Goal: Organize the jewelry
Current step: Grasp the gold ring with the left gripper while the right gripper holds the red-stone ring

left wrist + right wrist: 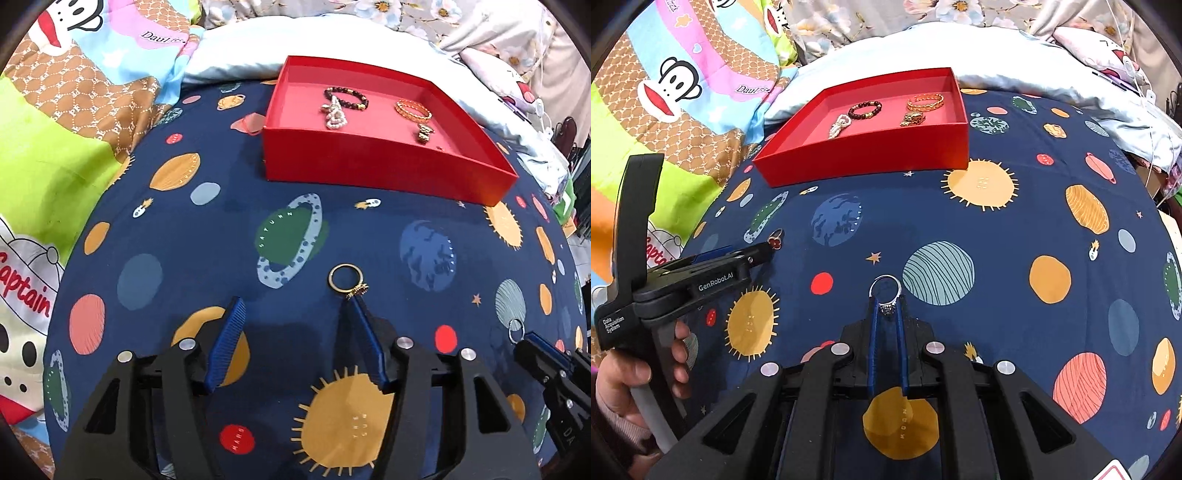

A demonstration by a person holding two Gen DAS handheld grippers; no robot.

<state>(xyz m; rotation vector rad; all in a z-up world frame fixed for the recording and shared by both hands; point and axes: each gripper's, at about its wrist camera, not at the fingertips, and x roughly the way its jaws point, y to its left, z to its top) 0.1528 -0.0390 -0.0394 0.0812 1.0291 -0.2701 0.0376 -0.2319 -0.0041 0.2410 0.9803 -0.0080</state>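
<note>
A gold ring lies on the navy planet-print cloth, touching the tip of my left gripper's right finger. My left gripper is open, its jaws wide apart and empty; it also shows in the right wrist view next to the same ring. My right gripper is shut on a silver ring, also seen in the left wrist view. A red box holds a dark bead bracelet, a pearl piece, a gold bangle and a small gold piece.
The cloth covers a rounded bed surface. A white pillow lies behind the box. A cartoon-print quilt lies at the left. A hand holds the left gripper's handle.
</note>
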